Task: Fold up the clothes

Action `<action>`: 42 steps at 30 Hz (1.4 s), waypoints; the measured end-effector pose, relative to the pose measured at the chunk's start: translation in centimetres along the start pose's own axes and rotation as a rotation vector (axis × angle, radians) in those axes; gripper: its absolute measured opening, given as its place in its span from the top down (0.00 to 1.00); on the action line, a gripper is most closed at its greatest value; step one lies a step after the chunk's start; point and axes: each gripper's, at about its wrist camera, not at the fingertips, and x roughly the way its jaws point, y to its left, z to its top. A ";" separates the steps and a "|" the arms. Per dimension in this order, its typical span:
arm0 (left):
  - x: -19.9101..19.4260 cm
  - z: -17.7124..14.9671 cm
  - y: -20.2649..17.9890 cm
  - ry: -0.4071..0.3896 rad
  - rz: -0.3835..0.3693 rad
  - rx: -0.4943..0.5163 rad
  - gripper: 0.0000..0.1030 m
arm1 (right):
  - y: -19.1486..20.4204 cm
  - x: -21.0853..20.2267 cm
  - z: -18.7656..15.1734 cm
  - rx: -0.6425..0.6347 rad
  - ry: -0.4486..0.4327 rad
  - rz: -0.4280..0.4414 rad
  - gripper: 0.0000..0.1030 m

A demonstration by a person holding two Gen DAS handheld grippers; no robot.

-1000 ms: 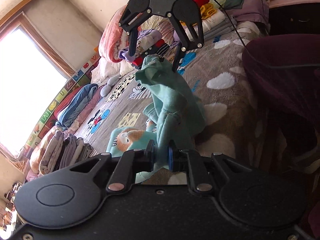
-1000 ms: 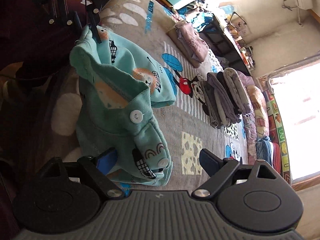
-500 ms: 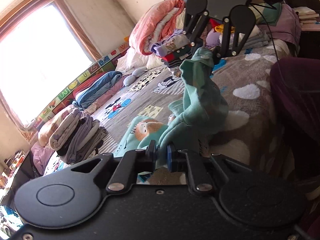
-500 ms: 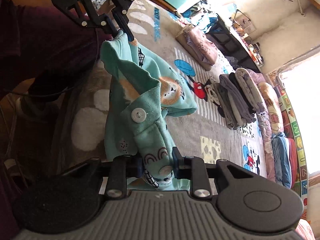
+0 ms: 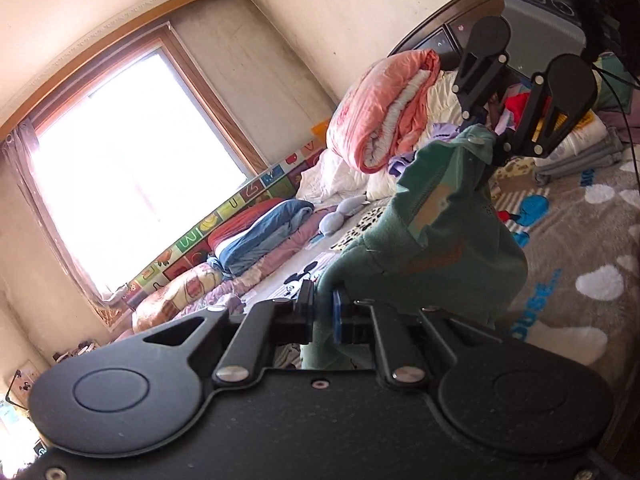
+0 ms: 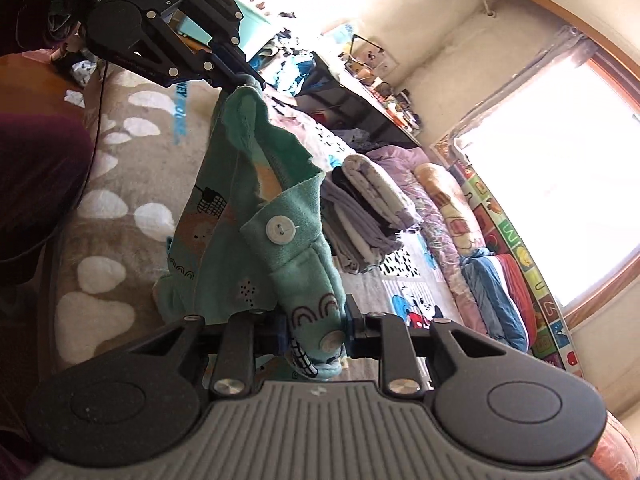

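A small teal garment [image 5: 432, 248] with animal prints and white buttons hangs lifted above the grey bed cover [image 5: 580, 248], stretched between both grippers. My left gripper [image 5: 323, 314] is shut on one end of the cloth. In the right wrist view my right gripper [image 6: 314, 330] is shut on the buttoned end of the teal garment [image 6: 256, 216]. Each gripper shows in the other's view, the right gripper [image 5: 494, 148] at the far end of the cloth and the left gripper [image 6: 244, 80] likewise. The garment's lower part is hidden behind the fingers.
A stack of folded grey and white clothes [image 6: 372, 216] lies on the bed. A pink rolled quilt [image 5: 384, 112] and loose clothing pile up near the headboard. Bedding rolls [image 5: 260, 232] line the window wall. A person's dark maroon sleeve [image 6: 36, 176] is at left.
Both grippers have risen and lifted the teal garment off the bed. One second ago the right gripper was open around the buttoned end; it has since shut on it.
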 end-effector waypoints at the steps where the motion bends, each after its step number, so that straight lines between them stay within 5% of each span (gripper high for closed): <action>1: 0.6 0.5 0.7 -0.004 0.006 -0.003 0.93 | -0.6 0.0 0.1 0.010 -0.004 -0.011 0.75; 15: 7.1 5.1 7.3 -0.013 0.045 0.005 0.94 | -8.7 1.6 0.8 0.112 -0.034 -0.100 0.78; 30: 18.5 4.6 11.6 0.056 0.040 0.074 0.94 | -15.7 9.3 0.2 0.101 0.056 -0.154 0.79; 42: 29.7 5.9 12.9 0.055 0.229 0.204 0.93 | -23.4 17.0 -0.7 0.150 0.126 -0.326 0.80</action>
